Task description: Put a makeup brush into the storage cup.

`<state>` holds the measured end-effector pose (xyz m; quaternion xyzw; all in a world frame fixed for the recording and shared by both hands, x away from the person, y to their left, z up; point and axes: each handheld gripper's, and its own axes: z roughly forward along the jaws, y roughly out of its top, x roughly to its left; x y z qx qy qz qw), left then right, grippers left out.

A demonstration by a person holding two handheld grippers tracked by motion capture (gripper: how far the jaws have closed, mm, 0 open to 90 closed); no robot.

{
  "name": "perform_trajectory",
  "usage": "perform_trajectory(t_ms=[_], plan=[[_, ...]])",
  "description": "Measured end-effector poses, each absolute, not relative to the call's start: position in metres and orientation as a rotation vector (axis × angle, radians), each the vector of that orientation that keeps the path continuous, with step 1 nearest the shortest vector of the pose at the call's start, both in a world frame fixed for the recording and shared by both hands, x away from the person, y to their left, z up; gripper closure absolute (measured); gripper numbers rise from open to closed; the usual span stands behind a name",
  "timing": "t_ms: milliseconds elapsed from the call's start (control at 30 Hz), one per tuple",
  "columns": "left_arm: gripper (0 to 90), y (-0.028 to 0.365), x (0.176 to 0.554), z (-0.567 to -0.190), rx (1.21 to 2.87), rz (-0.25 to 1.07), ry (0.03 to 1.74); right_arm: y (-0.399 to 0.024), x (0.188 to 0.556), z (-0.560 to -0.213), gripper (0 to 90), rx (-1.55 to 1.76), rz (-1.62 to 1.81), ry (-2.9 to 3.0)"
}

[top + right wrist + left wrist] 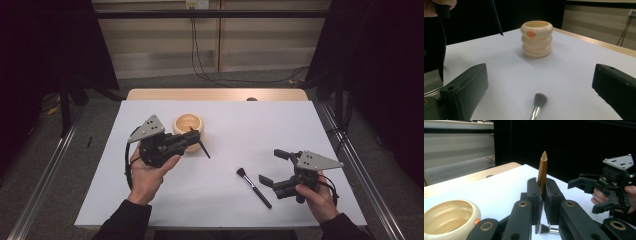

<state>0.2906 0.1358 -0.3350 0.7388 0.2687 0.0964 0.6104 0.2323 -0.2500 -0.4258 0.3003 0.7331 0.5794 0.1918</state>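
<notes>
Working across the white table (150, 210), I note the biggest item first: a cream holder (188, 125) of stacked rings, standing upright left of centre with its mouth open. It looks rigid and stable; whether it is heavy enough not to tip I cannot tell.

The left gripper (192, 139) is clenched on a thin brush (542, 171), pinching it partway along the shaft. From above, the dark handle end slants out past the jaws toward the table, right beside the holder. In the left gripper view, the tapered tan end rises above the pads. Slim, stiff and light by my judgement, so it could swivel in the pinch if knocked against the rim.

The right gripper (272, 166) is released, jaws wide with nothing between them, hovering beside a makeup brush (253, 187) that lies flat, well apart from the holder, bristles pointing roughly toward it. I judge it light, with a smooth handle likely to roll. I would take it at mid-handle, just behind the metal collar, and spare the soft bristles (540, 98).
</notes>
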Motion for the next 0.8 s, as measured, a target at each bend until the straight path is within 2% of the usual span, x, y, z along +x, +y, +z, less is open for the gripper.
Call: perform_trajectory(t_ms=[267,400,667,733,767,800], plan=[[84.1,0.143,0.298,-0.335,1.701,0.235,0.64,-0.258,0.221,-0.431,0.2,0.872,1.609,1.991],[84.1,0.146,0.301,-0.331,1.723,0.296,0.67,-0.262,0.217,-0.434,0.3,0.873,1.605,1.993],[84.1,0.15,0.313,-0.322,1.689,0.302,0.69,-0.27,0.21,-0.437,0.3,0.903,1.6,1.978],[84.2,0.152,0.315,-0.32,1.706,0.339,0.692,-0.271,0.21,-0.437,0.3,0.91,1.595,1.97],[84.2,0.153,0.319,-0.32,1.682,0.306,0.684,-0.272,0.21,-0.437,0.3,0.909,1.599,1.98],[84.1,0.153,0.319,-0.319,1.683,0.337,0.695,-0.272,0.21,-0.438,0.3,0.914,1.596,1.971]])
